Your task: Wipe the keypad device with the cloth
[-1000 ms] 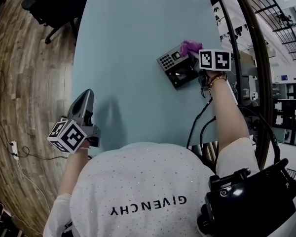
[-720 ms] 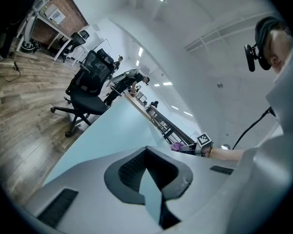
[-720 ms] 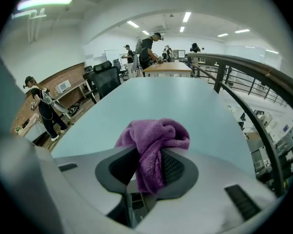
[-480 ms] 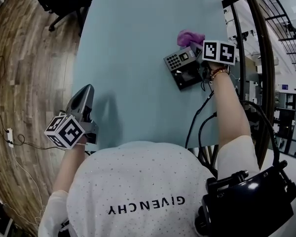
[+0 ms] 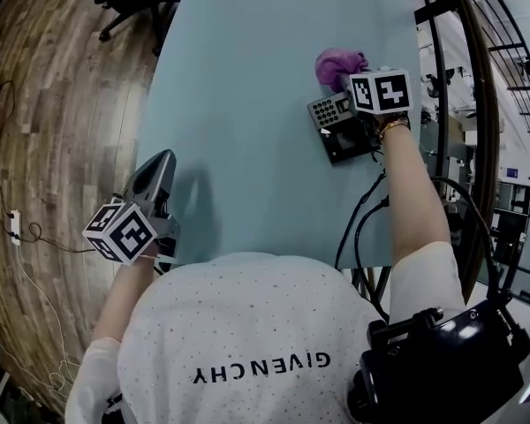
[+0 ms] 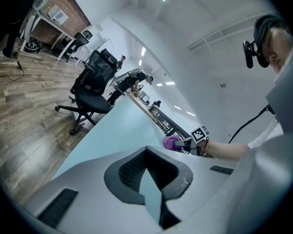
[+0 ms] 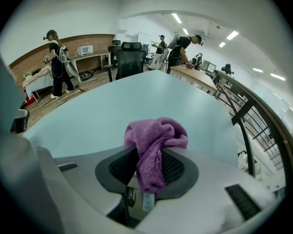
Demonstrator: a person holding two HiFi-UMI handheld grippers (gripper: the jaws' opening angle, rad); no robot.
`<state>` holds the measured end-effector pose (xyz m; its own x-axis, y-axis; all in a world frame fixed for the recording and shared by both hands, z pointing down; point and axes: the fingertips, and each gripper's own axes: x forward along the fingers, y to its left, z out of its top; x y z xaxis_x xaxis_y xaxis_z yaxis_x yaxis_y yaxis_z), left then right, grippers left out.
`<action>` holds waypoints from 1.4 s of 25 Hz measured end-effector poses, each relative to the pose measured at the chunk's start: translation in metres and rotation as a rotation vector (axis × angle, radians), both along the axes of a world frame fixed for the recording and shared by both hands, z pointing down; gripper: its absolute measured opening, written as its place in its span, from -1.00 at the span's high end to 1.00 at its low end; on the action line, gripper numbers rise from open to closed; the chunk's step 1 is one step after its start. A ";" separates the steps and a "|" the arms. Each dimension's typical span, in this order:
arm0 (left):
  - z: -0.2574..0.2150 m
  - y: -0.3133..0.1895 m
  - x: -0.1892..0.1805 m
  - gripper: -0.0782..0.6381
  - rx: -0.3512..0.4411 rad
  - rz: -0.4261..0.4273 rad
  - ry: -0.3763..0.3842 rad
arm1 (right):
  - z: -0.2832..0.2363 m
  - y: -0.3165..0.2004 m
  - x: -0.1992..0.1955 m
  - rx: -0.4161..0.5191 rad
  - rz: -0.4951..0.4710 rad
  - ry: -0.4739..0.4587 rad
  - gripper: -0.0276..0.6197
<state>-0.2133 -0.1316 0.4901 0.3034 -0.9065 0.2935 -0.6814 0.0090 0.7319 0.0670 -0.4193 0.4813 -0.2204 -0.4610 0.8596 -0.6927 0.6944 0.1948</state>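
At the far right part of the pale blue table [image 5: 247, 104] we find the keypad device [image 5: 340, 126], lying flat with its button field toward the table's middle and its dark screen part toward the table edge. We hold the right gripper [image 5: 352, 85] over the far end of the device. In the right gripper view, its jaws are closed on the purple cloth [image 7: 154, 140]: a hanging fold is pinched between the black pads [image 7: 173, 168] and the bunched remainder stands up past the fingertips. In the head view the cloth [image 5: 337, 64] sits just beyond the far corner of the device; we cannot tell whether it touches the device or the table. A dark cable [image 5: 362, 219] runs from the device area down past the right forearm.

We hold the left gripper [image 5: 159, 164] well apart from the device, at the near left edge of the table, pointing away from the body. In the left gripper view, the left gripper [image 6: 147, 167] has its jaws a narrow gap apart with nothing between them; only table surface shows through the gap. That view also shows the cloth [image 6: 171, 143] in the distance, and an office chair [image 6: 90, 89] on the wooden floor [image 5: 53, 148].
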 end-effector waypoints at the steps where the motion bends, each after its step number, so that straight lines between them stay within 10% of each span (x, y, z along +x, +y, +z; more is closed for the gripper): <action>1: 0.000 0.002 0.000 0.75 -0.004 -0.001 0.000 | 0.003 0.002 0.000 -0.002 0.004 0.008 0.59; 13: 0.004 0.016 -0.016 0.75 -0.012 -0.024 0.001 | 0.046 0.044 -0.038 -0.047 -0.098 0.088 0.59; 26: 0.001 0.030 -0.035 0.75 -0.003 -0.028 -0.014 | 0.073 0.080 -0.064 -0.160 0.004 -0.065 0.59; 30: 0.000 0.036 -0.034 0.75 -0.014 -0.027 -0.006 | 0.063 0.097 -0.067 -0.190 0.075 -0.209 0.59; 35: -0.026 0.034 -0.018 0.75 0.040 0.046 0.049 | 0.013 0.143 -0.094 -0.224 0.256 -0.737 0.59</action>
<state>-0.2317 -0.0976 0.4639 0.3585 -0.9019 0.2411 -0.6434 -0.0516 0.7638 -0.0273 -0.2766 0.4943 -0.6769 -0.4078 0.6127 -0.7315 0.4655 -0.4983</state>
